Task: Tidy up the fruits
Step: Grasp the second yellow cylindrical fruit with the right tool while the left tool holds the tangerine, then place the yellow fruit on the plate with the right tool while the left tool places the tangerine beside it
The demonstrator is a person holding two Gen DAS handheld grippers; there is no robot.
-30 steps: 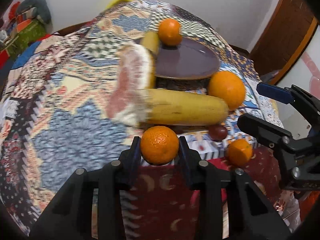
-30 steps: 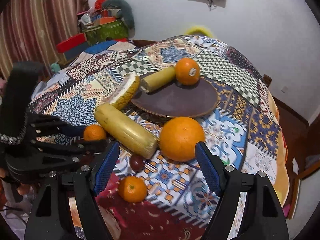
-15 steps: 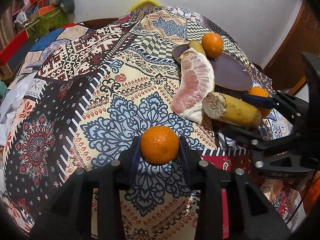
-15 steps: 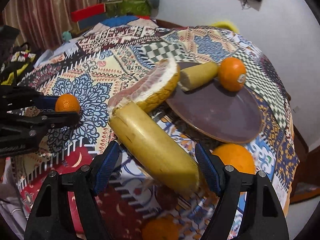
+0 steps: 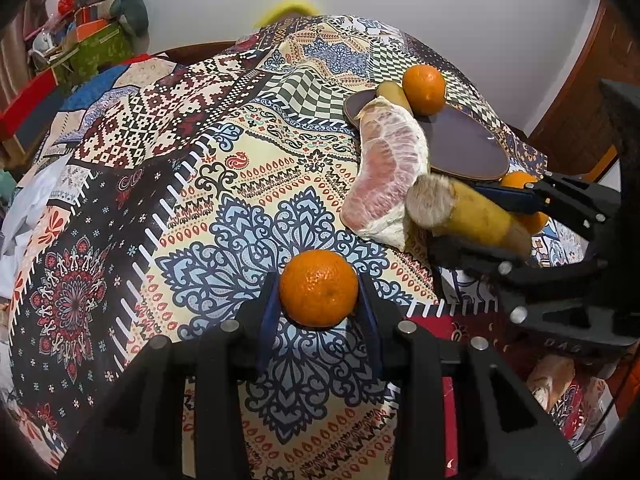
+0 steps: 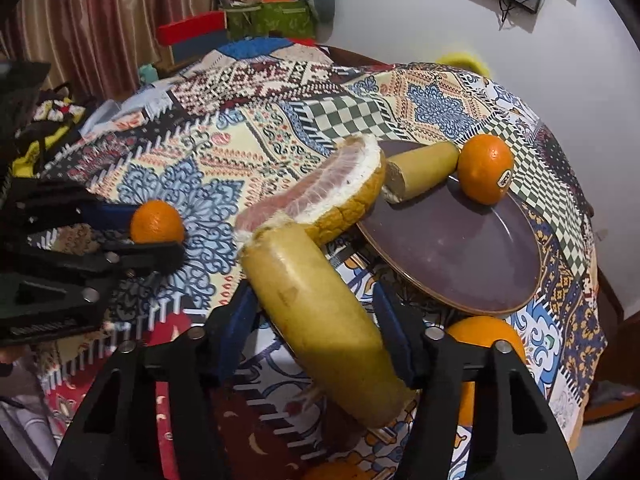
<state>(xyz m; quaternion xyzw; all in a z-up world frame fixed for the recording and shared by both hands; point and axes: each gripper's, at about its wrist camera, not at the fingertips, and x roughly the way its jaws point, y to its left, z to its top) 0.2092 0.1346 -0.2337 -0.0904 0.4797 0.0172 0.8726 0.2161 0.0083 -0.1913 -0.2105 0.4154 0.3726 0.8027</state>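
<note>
Small tangerine: a small round orange tangerine [image 5: 318,288] sits pinched between the two blue-padded fingers of the left gripper [image 5: 319,300], above the near middle of the patterned patchwork tablecloth [image 5: 168,200]; whether it is clear of the cloth, I cannot tell.
Banana piece: a thick yellow peeled-end banana piece [image 6: 320,316] lies between the fingers of the right gripper [image 6: 324,328], which look pressed against its sides near its middle.
How they handle: both seem light. The tangerine is round with a soft skin, so it may roll out unless held across its widest part with mild pressure. The banana is soft and bruises easily; its mid-length is the sensible hold, not the ragged end.
Pomelo: a large wedge of pink-fleshed pomelo [image 5: 390,176] with yellow rind lies just beyond the banana, leaning on the plate's near-left edge.
Plate: a flat dark purple round plate [image 6: 460,248] lies far right, carrying a sticker-marked orange [image 6: 485,169] and a short banana stub [image 6: 420,172] at its far rim.
Loose orange: a larger orange [image 6: 486,334] rests off the plate, near right, partly hidden behind the right gripper.
Judgement: the plate looks the likely destination.
</note>
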